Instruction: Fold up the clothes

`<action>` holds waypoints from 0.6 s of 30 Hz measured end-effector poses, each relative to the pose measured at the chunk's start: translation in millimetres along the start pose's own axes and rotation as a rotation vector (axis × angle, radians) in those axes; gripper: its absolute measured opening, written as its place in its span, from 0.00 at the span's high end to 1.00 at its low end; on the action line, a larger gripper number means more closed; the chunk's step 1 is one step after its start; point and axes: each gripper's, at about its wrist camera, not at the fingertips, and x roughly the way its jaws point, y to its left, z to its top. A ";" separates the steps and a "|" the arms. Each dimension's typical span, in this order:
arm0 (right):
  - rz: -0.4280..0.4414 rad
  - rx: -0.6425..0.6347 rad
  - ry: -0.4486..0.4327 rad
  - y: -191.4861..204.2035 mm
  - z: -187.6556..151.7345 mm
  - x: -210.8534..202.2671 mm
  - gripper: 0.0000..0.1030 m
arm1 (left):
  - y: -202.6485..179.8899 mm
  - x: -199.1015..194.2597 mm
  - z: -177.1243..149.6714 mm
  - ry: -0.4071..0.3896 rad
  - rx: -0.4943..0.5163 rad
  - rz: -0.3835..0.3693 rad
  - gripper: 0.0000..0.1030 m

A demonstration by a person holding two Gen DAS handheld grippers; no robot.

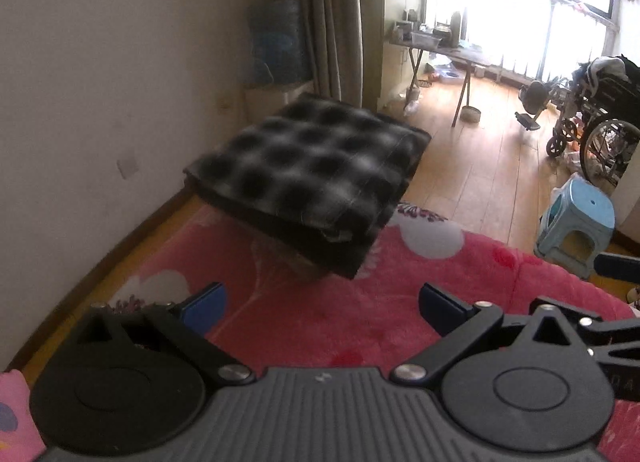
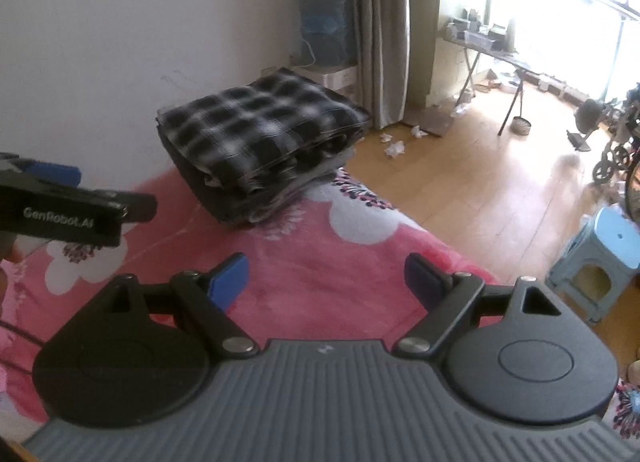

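Your left gripper (image 1: 322,304) and right gripper (image 2: 326,282) look alike: grey ribbed body, two round black discs, black link arms with silver screws, blue pads (image 2: 228,282) on the fingers. Your left one carries white "GenRobot.AI" lettering on its black side.

White "GenRobot.AI" lettering on black side of left gripper (image 2: 60,198); no other text legible.
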 end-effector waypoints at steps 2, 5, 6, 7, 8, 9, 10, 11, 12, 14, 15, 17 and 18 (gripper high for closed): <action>-0.009 -0.026 -0.011 2.1 -0.3 0.1 0.17 | -2.8 -2.5 -1.0 -0.007 0.013 0.001 0.00; -0.038 -0.099 -0.046 5.1 -0.1 -3.8 0.17 | -7.8 -6.9 -2.0 -0.029 0.037 0.009 0.00; -0.038 -0.106 -0.046 5.1 0.2 -3.4 0.17 | -8.8 -7.8 -2.0 -0.035 0.040 0.012 0.00; -0.035 -0.105 -0.044 4.4 0.5 -3.2 0.17 | -9.6 -9.2 -1.8 -0.039 0.038 0.015 0.00; -0.030 -0.103 -0.041 4.3 0.5 -1.8 0.17 | -10.2 -10.3 -1.5 -0.043 0.037 0.019 0.00; -0.026 -0.106 -0.037 4.6 0.8 -0.5 0.17 | -10.1 -10.7 -1.4 -0.047 0.033 0.024 0.00; -0.023 -0.111 -0.033 5.6 0.8 0.3 0.17 | -10.0 -11.4 -1.3 -0.049 0.029 0.028 0.00; -0.020 -0.117 -0.033 6.9 0.6 1.0 0.17 | -9.7 -11.8 -1.0 -0.051 0.026 0.031 0.00; -0.015 -0.124 -0.034 8.4 0.6 1.5 0.17 | -9.5 -12.1 -1.1 -0.051 0.023 0.032 0.00; -0.006 -0.136 -0.035 11.8 0.9 1.8 0.17 | -9.5 -12.2 -1.6 -0.050 0.019 0.035 0.01; 0.001 -0.142 -0.036 13.6 1.1 1.9 0.17 | -9.4 -12.3 -2.1 -0.050 0.015 0.035 0.02; 0.014 -0.154 -0.039 17.2 1.5 2.2 0.17 | -9.1 -12.2 -2.5 -0.048 0.007 0.032 0.02; 0.018 -0.158 -0.040 18.7 1.5 1.9 0.17 | -8.8 -12.0 -2.7 -0.047 0.004 0.031 0.02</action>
